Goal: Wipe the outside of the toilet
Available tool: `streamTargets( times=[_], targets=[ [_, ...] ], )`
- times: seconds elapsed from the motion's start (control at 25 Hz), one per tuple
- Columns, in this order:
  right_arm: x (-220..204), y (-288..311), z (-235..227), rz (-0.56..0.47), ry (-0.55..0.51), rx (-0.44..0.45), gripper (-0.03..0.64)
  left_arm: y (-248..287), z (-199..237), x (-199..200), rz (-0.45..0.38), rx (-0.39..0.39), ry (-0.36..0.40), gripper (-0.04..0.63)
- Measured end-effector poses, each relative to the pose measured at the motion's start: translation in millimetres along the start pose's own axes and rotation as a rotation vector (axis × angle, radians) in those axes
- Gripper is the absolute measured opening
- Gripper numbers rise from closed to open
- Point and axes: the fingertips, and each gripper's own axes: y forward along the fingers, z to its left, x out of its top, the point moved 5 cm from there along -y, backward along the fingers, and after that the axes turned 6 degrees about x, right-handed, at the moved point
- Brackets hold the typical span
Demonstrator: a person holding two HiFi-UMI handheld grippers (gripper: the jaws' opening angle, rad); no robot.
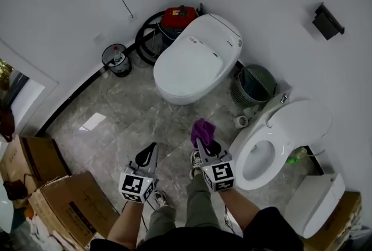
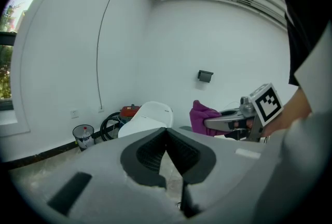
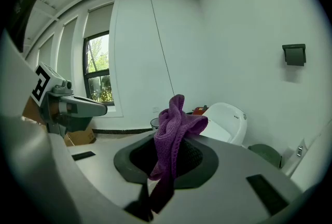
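A white toilet with its lid down stands against the far wall; it also shows in the left gripper view and as the toilet in the right gripper view. A second white toilet, its seat open, is at the right. My right gripper is shut on a purple cloth, held over the floor between the two toilets. The cloth bunches up above the jaws. My left gripper hangs beside it, shut, with nothing in it.
A black bin with a bottle stands at the left wall. A red vacuum with a black hose sits behind the closed toilet. A green basket is between the toilets. Cardboard boxes lie at the lower left.
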Motion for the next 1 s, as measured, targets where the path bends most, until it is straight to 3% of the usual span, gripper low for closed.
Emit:
streamTargets(
  times=[0.24,0.6,1.0],
  targets=[
    [-48.3,58.0,-25.9,-0.012,-0.05,-0.002,0.063,56.7,20.5,-53.1,0.0,-0.011,-0.026,0.0],
    [-135.9,135.5,-45.2,-0.05,-0.136,-0.049,0.063,129.9,49.1,-168.9,0.017,-0.05,-0.017,0.0],
    [-214.4,216.6,-78.3,-0.161,-0.272,0.018,0.063,222.3,62.9,-251.4,-0.103,-0.053,0.021,0.001]
  ],
)
